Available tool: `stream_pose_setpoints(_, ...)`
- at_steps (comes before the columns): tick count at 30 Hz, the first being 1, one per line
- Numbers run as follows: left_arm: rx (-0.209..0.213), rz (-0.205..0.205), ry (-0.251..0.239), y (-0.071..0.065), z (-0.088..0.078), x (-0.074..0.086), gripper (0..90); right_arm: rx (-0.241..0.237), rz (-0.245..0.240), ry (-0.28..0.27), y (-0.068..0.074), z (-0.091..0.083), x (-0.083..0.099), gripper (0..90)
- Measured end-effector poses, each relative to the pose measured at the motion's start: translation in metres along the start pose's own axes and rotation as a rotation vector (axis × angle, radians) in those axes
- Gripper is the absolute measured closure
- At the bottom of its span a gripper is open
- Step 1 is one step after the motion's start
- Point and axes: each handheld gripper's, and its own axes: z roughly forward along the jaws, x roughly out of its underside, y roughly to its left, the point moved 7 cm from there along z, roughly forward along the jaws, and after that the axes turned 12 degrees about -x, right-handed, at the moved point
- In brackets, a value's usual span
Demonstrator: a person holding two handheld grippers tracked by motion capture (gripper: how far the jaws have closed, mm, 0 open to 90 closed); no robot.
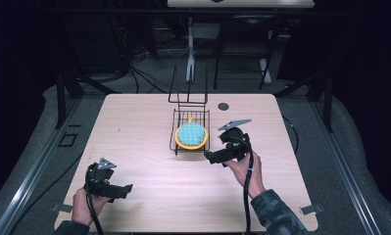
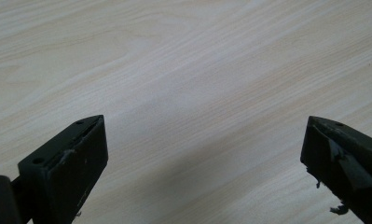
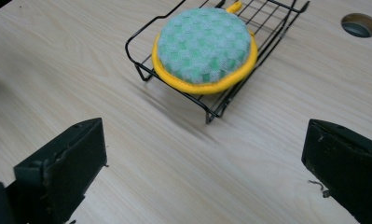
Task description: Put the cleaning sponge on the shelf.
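Observation:
A round green-checked pad with a yellow rim (image 1: 191, 135) (image 3: 205, 46) lies in a black wire rack (image 1: 178, 147) (image 3: 141, 70) at the middle of the table. My right gripper (image 1: 213, 157) (image 3: 204, 158) hovers just right of the rack's near corner, open, jaws wide apart with nothing between them, pointing at the rack. My left gripper (image 1: 124, 190) (image 2: 204, 158) sits low near the front left of the table, open as well, over bare wood.
The rack has a tall wire back (image 1: 188, 93) rising at its far side. A round cable hole (image 1: 224, 105) (image 3: 359, 24) lies in the tabletop behind the right gripper. Table edge (image 1: 183, 231) runs close to both hands. Dark floor and frame legs surround the table.

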Motion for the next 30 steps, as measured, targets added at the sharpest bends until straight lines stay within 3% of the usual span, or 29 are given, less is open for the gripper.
stream_pose_setpoints(8,0.005,0.002,0.002,-0.001,0.001,0.001,0.8,0.046,0.009,-0.002,-0.013,-0.035,0.025,0.0)
stream_pose_setpoints(14,0.011,0.01,0.015,-0.003,0.002,0.002,0.9,0.068,0.049,-0.014,-0.025,-0.059,0.053,0.0)
stream_pose_setpoints(20,0.012,0.005,0.014,-0.002,0.003,0.002,0.8,0.078,0.097,0.001,-0.035,-0.063,0.094,0.0)
stream_pose_setpoints(24,0.015,0.006,0.021,-0.003,0.003,0.002,0.8,0.081,0.12,0.04,-0.04,-0.06,0.123,0.0)
stream_pose_setpoints(30,0.02,0.013,0.024,-0.004,0.003,0.003,0.8,0.107,0.135,0.061,-0.048,-0.062,0.141,0.0)
